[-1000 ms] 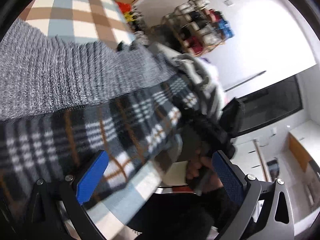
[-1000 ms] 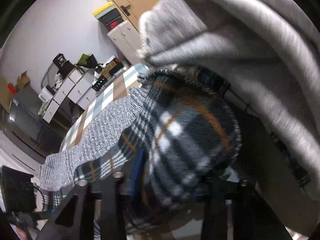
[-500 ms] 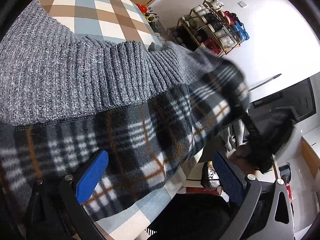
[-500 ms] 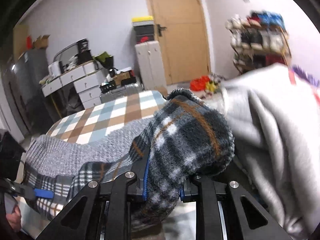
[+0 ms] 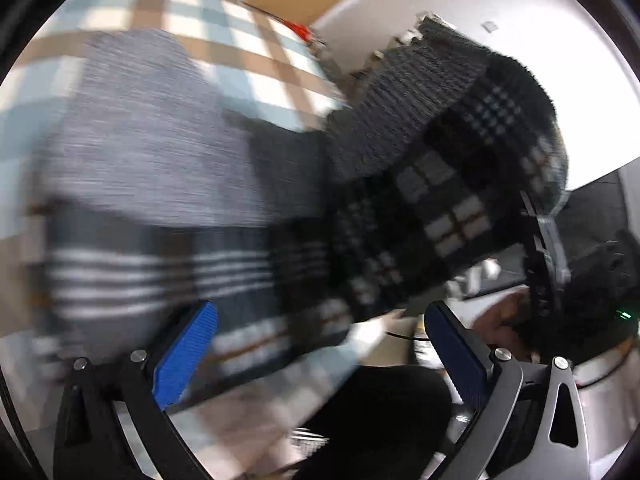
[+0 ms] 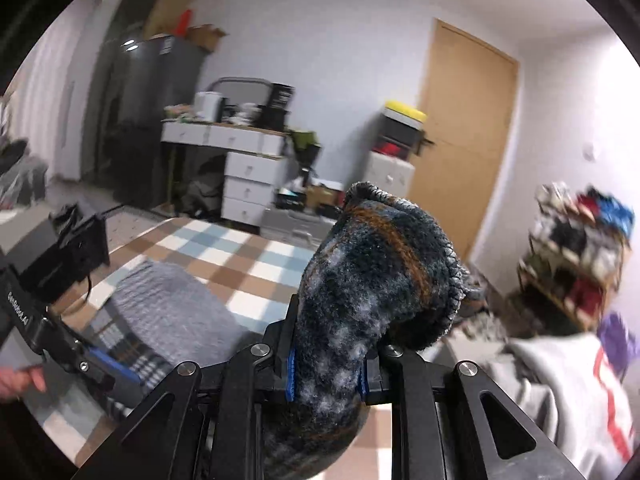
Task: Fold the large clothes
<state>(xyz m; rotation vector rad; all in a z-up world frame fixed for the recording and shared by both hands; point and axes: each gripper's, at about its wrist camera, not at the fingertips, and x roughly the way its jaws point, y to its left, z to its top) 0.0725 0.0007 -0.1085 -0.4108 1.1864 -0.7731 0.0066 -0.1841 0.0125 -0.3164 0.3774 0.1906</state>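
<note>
A dark plaid fleece garment (image 5: 452, 208) with a grey knit part (image 5: 152, 140) lies across the checkered cover (image 5: 264, 76). One end of it hangs raised at the upper right, where my right gripper (image 5: 540, 248) holds it. In the right wrist view the right gripper (image 6: 326, 376) is shut on a bunched fold of the plaid fleece (image 6: 376, 292). My left gripper (image 5: 320, 352) stands open low over the near edge of the plaid cloth, its blue pads (image 5: 184, 356) wide apart. It also shows at the left of the right wrist view as the left gripper (image 6: 104, 368), near the grey knit (image 6: 168, 304).
A grey sweatshirt (image 6: 560, 392) lies bunched at the right. White drawers (image 6: 248, 184), a wooden door (image 6: 464, 140) and a loaded shoe rack (image 6: 580, 256) stand beyond the checkered cover (image 6: 240, 256). A person's hand (image 6: 16, 380) holds the left gripper.
The right gripper has risen and rolled level with the plaid fold in it, lifting that end of the garment. The left gripper has slid sideways and stays open.
</note>
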